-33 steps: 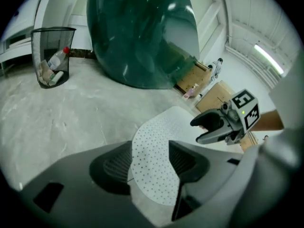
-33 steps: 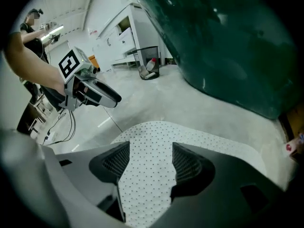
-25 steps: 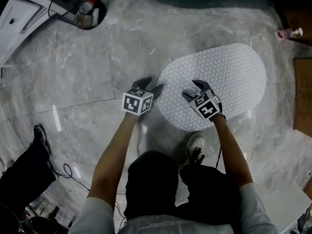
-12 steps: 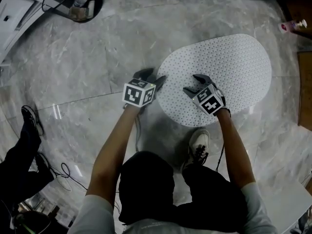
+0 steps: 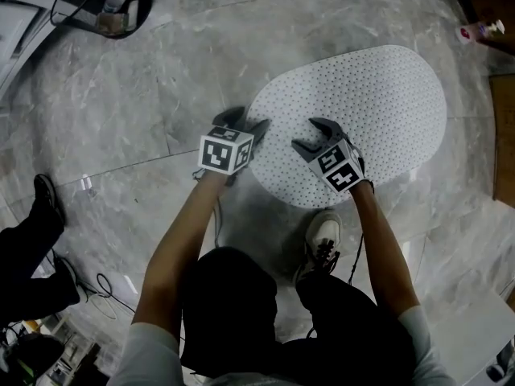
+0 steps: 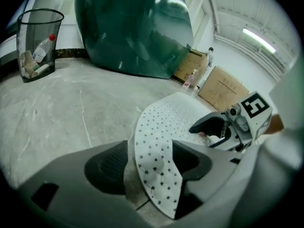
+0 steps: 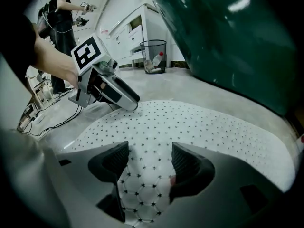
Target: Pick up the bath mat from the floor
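Observation:
The white oval bath mat (image 5: pixel 366 111), dotted with small holes, lies flat on the grey marble floor. My left gripper (image 5: pixel 246 125) is at the mat's near left edge. In the left gripper view that edge (image 6: pixel 156 160) lies between the jaws, with bare floor showing beside the left pad. The jaws have just been opening and stand wide, not pressing. My right gripper (image 5: pixel 309 137) hovers over the mat's near part, open. In the right gripper view only the mat's surface (image 7: pixel 148 175) shows between its pads.
A black mesh bin (image 5: pixel 105 6) with bottles stands at the far left. A large dark green body (image 6: pixel 133 27) rises behind the mat, with cardboard boxes (image 6: pixel 223 87) and a small bottle (image 5: pixel 476 30) to the right. My shoe (image 5: pixel 323 240) is just behind the mat. Another person's leg (image 5: pixel 32 248) and cables (image 5: pixel 105 284) are on the left.
The left gripper has sunk a little at the mat's left edge and its jaws stand wider. The right gripper has hardly moved. The mat still lies flat.

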Demonstrator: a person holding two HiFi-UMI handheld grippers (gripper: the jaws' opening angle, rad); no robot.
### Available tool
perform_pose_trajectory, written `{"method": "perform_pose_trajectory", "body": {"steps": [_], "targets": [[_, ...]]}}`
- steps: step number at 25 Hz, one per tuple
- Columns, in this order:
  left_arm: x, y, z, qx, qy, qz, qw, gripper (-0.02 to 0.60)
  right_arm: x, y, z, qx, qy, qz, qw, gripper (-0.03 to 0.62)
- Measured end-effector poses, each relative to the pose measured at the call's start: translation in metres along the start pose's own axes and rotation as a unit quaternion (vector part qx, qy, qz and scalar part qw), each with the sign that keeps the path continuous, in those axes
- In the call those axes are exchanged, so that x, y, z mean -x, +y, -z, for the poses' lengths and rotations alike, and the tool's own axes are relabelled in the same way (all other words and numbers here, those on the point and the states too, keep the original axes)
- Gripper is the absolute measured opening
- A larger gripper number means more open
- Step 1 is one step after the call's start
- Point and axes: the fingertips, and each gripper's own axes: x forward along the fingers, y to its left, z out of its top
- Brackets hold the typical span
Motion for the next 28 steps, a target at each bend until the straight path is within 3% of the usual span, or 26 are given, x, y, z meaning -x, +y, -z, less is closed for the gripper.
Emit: {"method": "perform_pose_trajectory", "body": {"steps": [3, 7, 12, 14, 16, 18, 22, 24, 28], "targets": [[-0.002, -0.007, 0.003, -0.019, 0.006, 0.002, 0.9998, 0.293, 0.0, 0.001, 0.001, -0.003, -0.012, 0.006, 1.0, 0.29], [-0.01, -0.029, 0.009, -0.054, 0.018, 0.034, 0.9978, 0.308, 0.0, 0.002, -0.001, -0.008, -0.029, 0.011, 0.999, 0.29], [-0.018, -0.072, 0.006, 0.001, 0.024, 0.112, 0.9935, 0.322, 0.0, 0.003, -0.002, -0.009, -0.032, 0.009, 0.999, 0.29], [-0.023, -0.084, 0.005, 0.022, 0.021, 0.127, 0.9915, 0.296, 0.001, 0.004, -0.002, -0.01, -0.035, 0.007, 0.999, 0.29], [-0.025, -0.088, 0.0, 0.049, 0.012, 0.135, 0.9895, 0.216, 0.002, 0.005, -0.002, -0.007, -0.039, 0.007, 0.999, 0.29], [-0.026, -0.09, -0.004, 0.071, 0.013, 0.147, 0.9864, 0.179, 0.002, 0.004, -0.002, -0.003, -0.041, 0.008, 0.999, 0.29], [-0.038, -0.091, 0.003, 0.056, 0.058, 0.13, 0.9882, 0.157, 0.001, 0.003, -0.003, 0.007, -0.046, 0.013, 0.999, 0.29], [-0.042, -0.089, 0.006, 0.048, 0.071, 0.119, 0.9892, 0.061, 0.003, 0.004, 0.0, 0.018, -0.046, 0.018, 0.999, 0.29], [-0.034, -0.088, 0.005, 0.099, 0.052, 0.136, 0.9843, 0.041, 0.022, 0.004, 0.009, 0.023, -0.036, 0.03, 0.999, 0.29]]}}
